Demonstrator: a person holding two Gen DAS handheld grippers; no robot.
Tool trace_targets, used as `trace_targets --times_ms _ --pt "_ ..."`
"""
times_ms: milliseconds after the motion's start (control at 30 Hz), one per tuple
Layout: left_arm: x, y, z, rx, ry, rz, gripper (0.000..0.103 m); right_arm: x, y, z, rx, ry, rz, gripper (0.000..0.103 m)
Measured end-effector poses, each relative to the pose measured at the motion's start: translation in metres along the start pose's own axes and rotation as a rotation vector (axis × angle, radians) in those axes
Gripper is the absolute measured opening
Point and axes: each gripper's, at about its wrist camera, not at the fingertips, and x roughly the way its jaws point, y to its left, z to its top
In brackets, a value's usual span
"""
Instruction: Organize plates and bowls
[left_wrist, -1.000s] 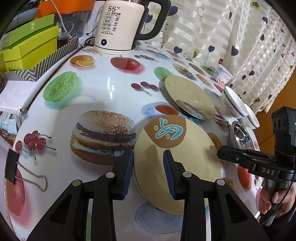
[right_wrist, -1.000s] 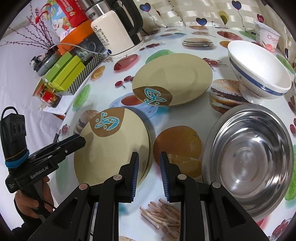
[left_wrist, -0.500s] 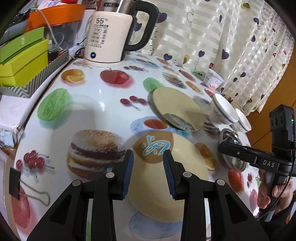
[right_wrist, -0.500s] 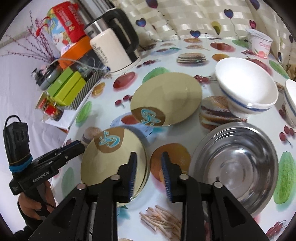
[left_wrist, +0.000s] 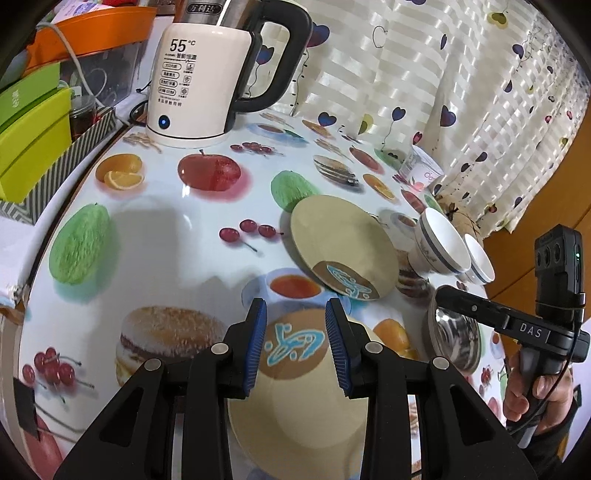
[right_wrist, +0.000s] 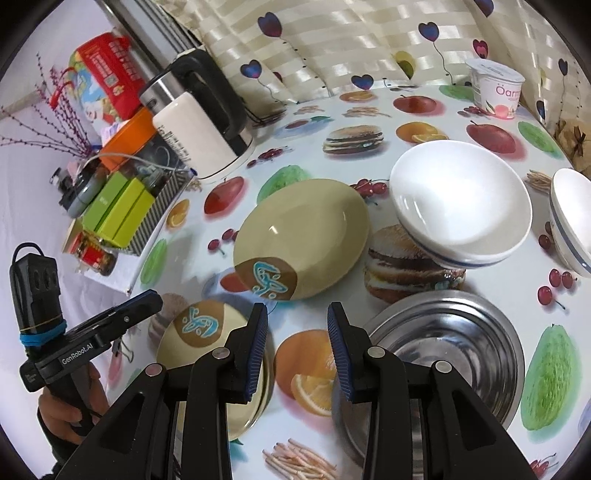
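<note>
Two tan plates seen from the left wrist: near plate (left_wrist: 295, 413) flat on the surface (left_wrist: 155, 236), far plate (left_wrist: 341, 243) beyond it. Left gripper (left_wrist: 295, 345) hovered over the near plate, fingers apart, empty.

From the right wrist: right gripper (right_wrist: 297, 349) likewise spread, gripping nothing, between near plate (right_wrist: 207, 354) and steel bowl (right_wrist: 448, 354). White bowl (right_wrist: 460, 210) sat behind, beside the far plate (right_wrist: 306, 229).
</note>
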Motion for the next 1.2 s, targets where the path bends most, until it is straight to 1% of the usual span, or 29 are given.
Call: trace_targets --times_ms 133,400,567,733,933,1200 --pt "0.012 0.002 0.008 -0.015 0.015 -0.008 0.034 0.007 -0.007 0.007 0.018 0.01 -0.009 0.033" --pt "0.043 0.01 0.034 -0.078 0.073 -0.039 0.034 0.025 -0.024 0.025 0.07 0.029 -0.027 0.033" --pt "0.062 0.011 0.045 -0.094 0.1 -0.037 0.034 0.036 -0.033 0.034 0.091 0.046 -0.042 0.033" --pt "0.077 0.011 0.052 -0.093 0.126 -0.045 0.034 0.046 -0.036 0.039 0.092 0.065 -0.058 0.033" --pt "0.093 0.017 0.057 -0.122 0.153 -0.061 0.034 0.058 -0.037 0.043 0.094 0.085 -0.075 0.033" --pt "0.101 0.017 0.058 -0.125 0.168 -0.089 0.034 0.069 -0.036 0.047 0.087 0.105 -0.097 0.033"
